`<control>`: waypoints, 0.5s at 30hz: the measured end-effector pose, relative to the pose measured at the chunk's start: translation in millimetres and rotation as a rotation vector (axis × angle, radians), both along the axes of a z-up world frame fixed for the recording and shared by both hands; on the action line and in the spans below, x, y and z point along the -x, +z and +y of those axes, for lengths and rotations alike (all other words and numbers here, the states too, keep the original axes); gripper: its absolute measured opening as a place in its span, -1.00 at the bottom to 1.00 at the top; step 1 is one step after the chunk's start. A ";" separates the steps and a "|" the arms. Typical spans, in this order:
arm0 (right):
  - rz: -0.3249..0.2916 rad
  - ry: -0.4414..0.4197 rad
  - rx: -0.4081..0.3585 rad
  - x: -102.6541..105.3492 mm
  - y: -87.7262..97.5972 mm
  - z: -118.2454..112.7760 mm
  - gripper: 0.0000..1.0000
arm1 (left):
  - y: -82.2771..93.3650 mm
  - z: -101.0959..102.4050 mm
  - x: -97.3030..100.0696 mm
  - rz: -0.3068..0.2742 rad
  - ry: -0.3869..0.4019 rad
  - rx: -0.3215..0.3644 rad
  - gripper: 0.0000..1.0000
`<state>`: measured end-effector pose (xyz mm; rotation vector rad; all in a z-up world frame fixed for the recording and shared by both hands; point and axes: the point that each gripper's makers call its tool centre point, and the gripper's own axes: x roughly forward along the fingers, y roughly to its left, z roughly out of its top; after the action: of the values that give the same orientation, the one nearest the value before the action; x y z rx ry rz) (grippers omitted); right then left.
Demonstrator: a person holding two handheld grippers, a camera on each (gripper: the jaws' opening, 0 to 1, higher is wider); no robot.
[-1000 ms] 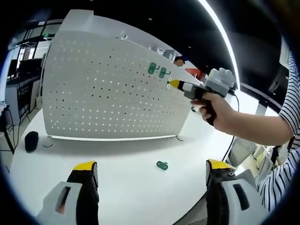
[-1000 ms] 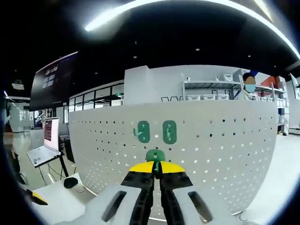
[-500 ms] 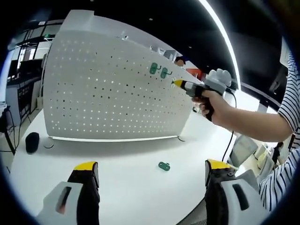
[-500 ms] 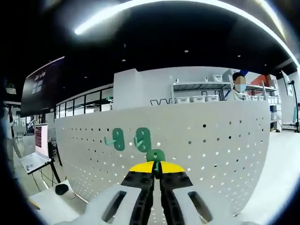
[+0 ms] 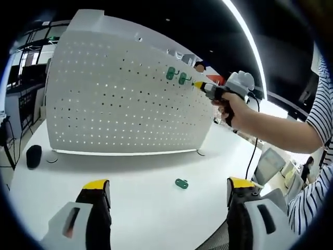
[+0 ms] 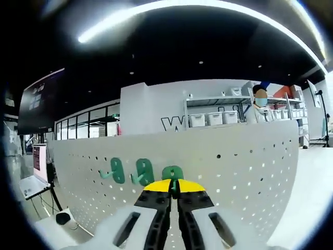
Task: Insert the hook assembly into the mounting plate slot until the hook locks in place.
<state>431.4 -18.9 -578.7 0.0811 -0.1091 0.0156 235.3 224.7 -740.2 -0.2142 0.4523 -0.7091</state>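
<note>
White perforated metal makes up the mounting plate [image 5: 125, 99], which stands upright on the far side of the white bench [image 5: 135, 192]. Two green hooks [image 5: 176, 76] already hang side by side near the plate's upper right in the left gripper view.

The right hand-held gripper [image 6: 174, 183] has its yellow-tipped jaws pressed together on a third green hook [image 6: 172, 173], held right at the plate's face just to the right of the two mounted ones. In the left gripper view this same right hand-held gripper [image 5: 196, 84] reaches in from the right, gripped by a person's hand [image 5: 234, 108] with a striped sleeve [image 5: 320, 114] behind it. Whether the hook has seated in its slot cannot be told.

The left hand-held gripper [image 5: 166, 190] hangs low over the near bench, its jaws wide apart and holding nothing. Between them and farther out, a spare green hook [image 5: 181, 183] lies flat on the bench. A small dark object [image 5: 34, 156] sits at the plate's left foot.
</note>
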 end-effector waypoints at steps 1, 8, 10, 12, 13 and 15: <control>-0.006 -0.003 -0.001 -1.2 2.7 -0.5 -1.00 | -0.5 0.4 0.0 0.002 0.000 -0.002 0.90; -0.020 -0.022 -0.003 -5.2 8.0 -4.5 -1.00 | 1.2 1.9 -2.2 0.005 0.009 0.017 0.90; -0.021 -0.026 -0.005 -6.1 8.0 -5.6 -1.00 | 1.6 2.1 -3.0 0.005 0.013 0.023 0.90; -0.022 -0.031 -0.006 -6.2 8.0 -7.0 -1.00 | -0.1 2.0 -2.6 0.010 0.011 0.017 0.89; -0.021 -0.033 -0.005 -6.1 7.6 -7.5 -1.00 | -0.5 1.7 -2.2 0.010 0.009 0.016 0.89; -0.019 -0.034 -0.006 -7.2 6.3 -8.0 -1.00 | -1.3 1.5 -1.9 0.012 0.007 0.016 0.89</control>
<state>438.6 -26.9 -572.4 0.0851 -0.1295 -0.0182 237.3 226.2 -741.5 -0.2354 0.4570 -0.7047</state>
